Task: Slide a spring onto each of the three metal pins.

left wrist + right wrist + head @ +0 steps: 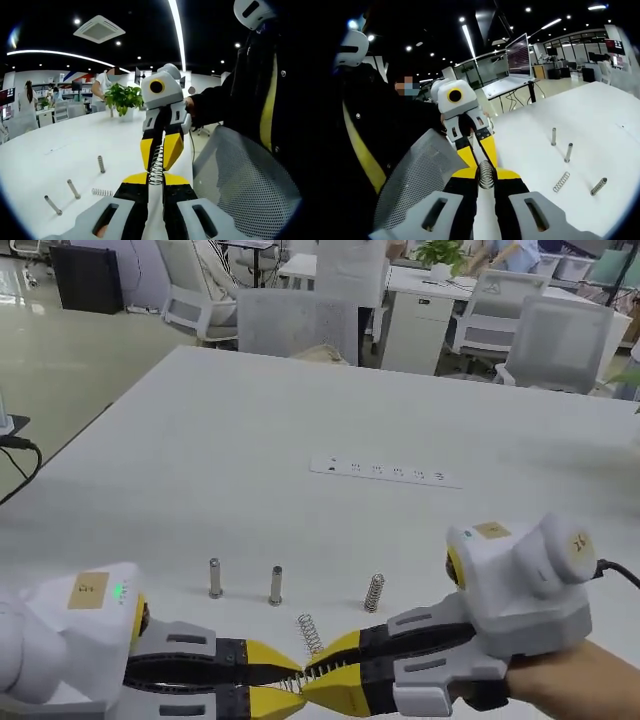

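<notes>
Two bare metal pins (215, 578) (276, 585) stand upright on the white table (300, 440). A third pin (374, 592) to their right wears a spring. One loose spring (310, 633) lies just in front of them. My left gripper (285, 680) and right gripper (325, 672) meet tip to tip at the near edge, both shut on another spring (303, 674) held between them. That spring (157, 165) runs out from my left gripper (156, 179) into the facing yellow jaws. It shows end-on (486, 175) at my right gripper (486, 172).
A white power strip (385, 472) lies across the table's middle. Mesh office chairs (300, 325) and desks stand beyond the far edge. A person in dark clothes (265, 100) and a mesh chair back (240, 185) sit close behind the grippers.
</notes>
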`<act>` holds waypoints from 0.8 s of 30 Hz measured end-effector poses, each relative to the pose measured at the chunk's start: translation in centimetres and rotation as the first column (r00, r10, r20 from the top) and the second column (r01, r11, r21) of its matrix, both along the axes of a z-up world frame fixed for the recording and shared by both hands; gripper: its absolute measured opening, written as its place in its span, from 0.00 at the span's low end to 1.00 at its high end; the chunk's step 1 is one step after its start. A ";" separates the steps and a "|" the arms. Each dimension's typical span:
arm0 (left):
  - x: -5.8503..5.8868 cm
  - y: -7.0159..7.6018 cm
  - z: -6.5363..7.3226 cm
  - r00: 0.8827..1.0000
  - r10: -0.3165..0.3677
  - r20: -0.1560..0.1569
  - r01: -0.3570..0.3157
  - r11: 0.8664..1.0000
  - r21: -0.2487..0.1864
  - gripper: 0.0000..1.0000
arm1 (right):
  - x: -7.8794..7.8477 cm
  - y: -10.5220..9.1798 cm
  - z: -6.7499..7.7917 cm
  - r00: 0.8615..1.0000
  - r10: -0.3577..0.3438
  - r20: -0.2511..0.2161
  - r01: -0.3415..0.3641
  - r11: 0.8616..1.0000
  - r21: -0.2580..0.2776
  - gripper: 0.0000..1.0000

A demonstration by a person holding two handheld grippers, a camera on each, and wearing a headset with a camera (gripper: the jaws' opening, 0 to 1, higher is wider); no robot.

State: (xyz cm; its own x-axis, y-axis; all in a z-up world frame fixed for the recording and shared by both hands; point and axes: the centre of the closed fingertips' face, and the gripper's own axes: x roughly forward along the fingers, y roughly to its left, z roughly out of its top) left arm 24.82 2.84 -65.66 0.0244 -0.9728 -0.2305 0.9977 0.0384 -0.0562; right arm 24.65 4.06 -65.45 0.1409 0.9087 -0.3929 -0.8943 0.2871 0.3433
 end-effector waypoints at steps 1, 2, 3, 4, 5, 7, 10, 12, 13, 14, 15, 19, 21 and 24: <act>0.0 0.0 0.0 1.000 -0.001 -0.001 0.001 1.000 -0.001 0.02 | 0.0 0.0 0.0 1.000 0.001 -0.011 -0.001 1.000 -0.002 0.09; 0.0 0.0 0.1 1.000 0.000 -0.001 0.000 1.000 -0.002 0.02 | 0.0 0.0 0.0 1.000 0.003 -0.014 -0.003 1.000 -0.008 0.10; 0.0 0.0 0.1 1.000 0.001 0.001 -0.001 1.000 -0.001 0.02 | 0.0 0.0 -0.1 1.000 0.005 -0.016 -0.006 1.000 -0.016 0.10; 0.0 0.0 0.0 1.000 0.000 0.001 0.000 1.000 0.000 0.02 | 0.0 0.0 -0.2 1.000 0.011 -0.018 -0.011 1.000 -0.023 0.10; 0.0 0.0 0.0 1.000 0.000 0.002 0.000 1.000 0.002 0.02 | -0.1 0.1 -0.2 1.000 0.016 -0.019 -0.017 0.999 -0.032 0.09; 0.0 0.0 0.0 1.000 0.002 0.001 -0.002 1.000 0.001 0.02 | 0.0 0.1 -0.2 0.999 0.021 -0.024 -0.022 0.999 -0.044 0.09; 0.2 0.0 0.1 1.000 0.007 0.005 -0.007 1.000 -0.007 0.02 | 0.0 0.1 0.0 0.999 0.034 -0.026 -0.036 0.997 -0.070 0.09; 0.2 0.0 0.2 1.000 0.009 0.005 -0.009 1.000 -0.011 0.02 | 0.1 0.1 0.1 0.998 0.050 -0.026 -0.053 0.993 -0.103 0.09; 0.2 0.0 0.3 1.000 0.011 0.007 -0.011 1.000 -0.012 0.02 | 0.1 0.1 0.1 0.998 0.054 -0.027 -0.057 0.992 -0.112 0.09; 0.3 0.0 0.3 1.000 0.013 0.009 -0.013 1.000 -0.012 0.02 | 0.2 0.1 0.0 0.997 0.063 -0.033 -0.067 0.988 -0.139 0.09; 0.3 0.0 0.3 1.000 0.013 0.009 -0.013 1.000 -0.013 0.02 | 0.2 0.2 0.1 0.997 0.076 -0.033 -0.080 0.984 -0.159 0.09; 0.5 0.1 0.3 1.000 0.023 0.012 -0.023 1.000 -0.017 0.02 | 0.4 0.3 0.1 0.990 0.139 -0.011 -0.136 0.953 -0.269 0.08; 0.6 0.1 0.4 0.999 0.029 0.019 -0.029 0.999 -0.017 0.02 | 0.5 0.4 0.2 0.987 0.159 -0.019 -0.157 0.936 -0.315 0.08; 0.9 0.2 0.5 0.999 0.040 0.023 -0.039 0.999 -0.023 0.02 | 0.7 0.6 0.4 0.981 0.194 -0.025 -0.189 0.907 -0.375 0.08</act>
State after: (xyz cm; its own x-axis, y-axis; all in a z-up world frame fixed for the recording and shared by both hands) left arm 25.69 3.04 -65.13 0.0681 -0.9758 -0.2076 0.9965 0.0767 -0.0338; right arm 25.33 4.62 -65.07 -0.0142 0.7053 -0.7087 -0.9484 0.2151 0.2330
